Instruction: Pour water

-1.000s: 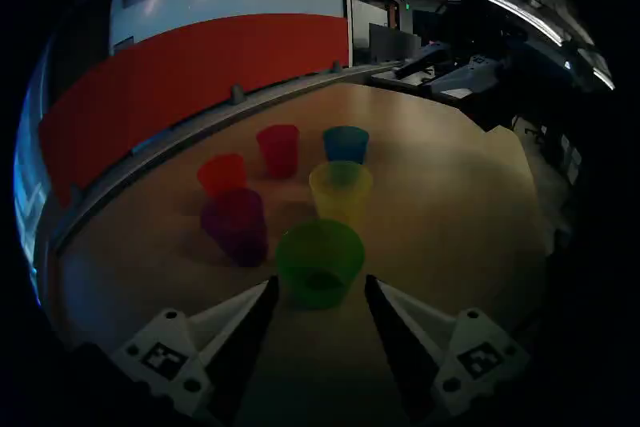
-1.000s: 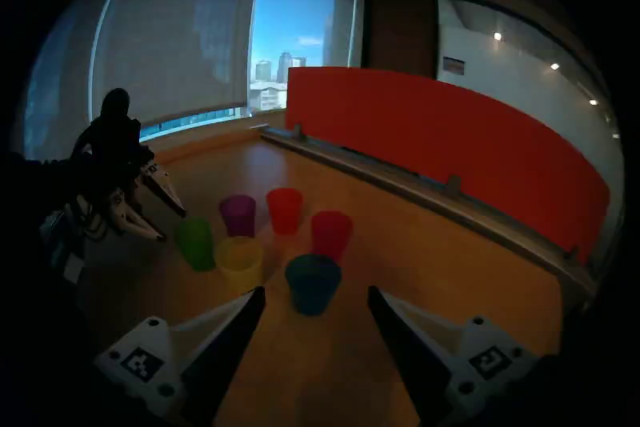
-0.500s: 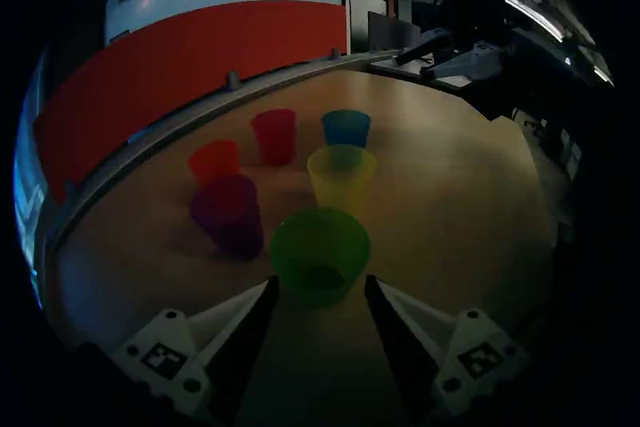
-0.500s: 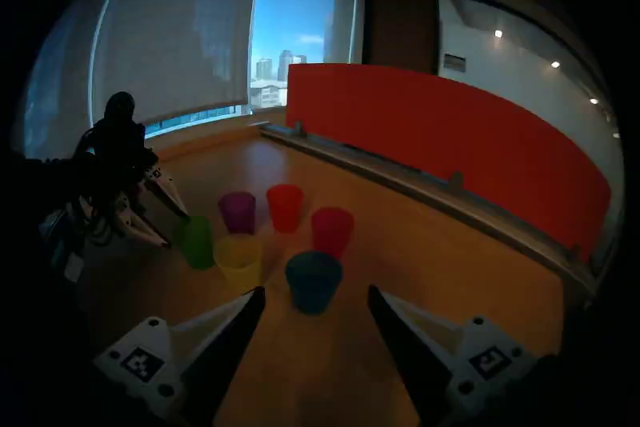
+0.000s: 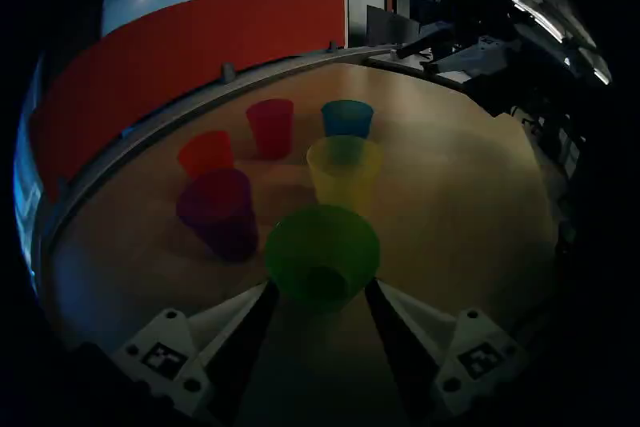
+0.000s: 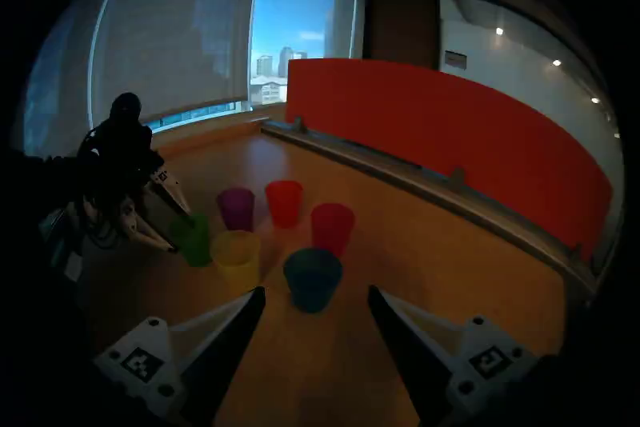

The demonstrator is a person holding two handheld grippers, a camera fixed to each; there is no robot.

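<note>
Left hand-held gripper [image 5: 320, 287], left gripper view: the jaws stand apart, released. The green cup [image 5: 322, 255] stands upright on the table [image 5: 472, 187] with its lower part between the two fingertips. Whether either finger touches the cup wall cannot be determined.

Positions relative to the yellow cup [image 5: 344, 171], left gripper view:
- Green cup: directly in front, just beside it.
- Blue cup [image 5: 347, 117]: directly behind, just beside it.
- Crimson cup [image 5: 270, 127]: behind and to the left.
- Orange cup [image 5: 206, 153]: farther left.
- Purple cup [image 5: 218, 211]: left and slightly in front.
- Red partition [image 5: 184, 51]: well behind, along the table edge.

Right hand-held gripper [image 6: 316, 293], right gripper view: the jaws stand apart, released, grasping nothing.

Positions relative to the yellow cup [image 6: 236, 257], right gripper view:
- Blue cup [image 6: 312, 277]: just to the right, upright, just ahead of the fingertips of the right hand-held gripper.
- Green cup [image 6: 194, 239]: just to the left, flanked by the two fingers of the left hand-held gripper, which reaches in from the left.
- Purple cup [image 6: 237, 207]: directly behind.
- Orange cup [image 6: 283, 201]: behind and to the right.
- Crimson cup [image 6: 332, 227]: farther right.
</note>
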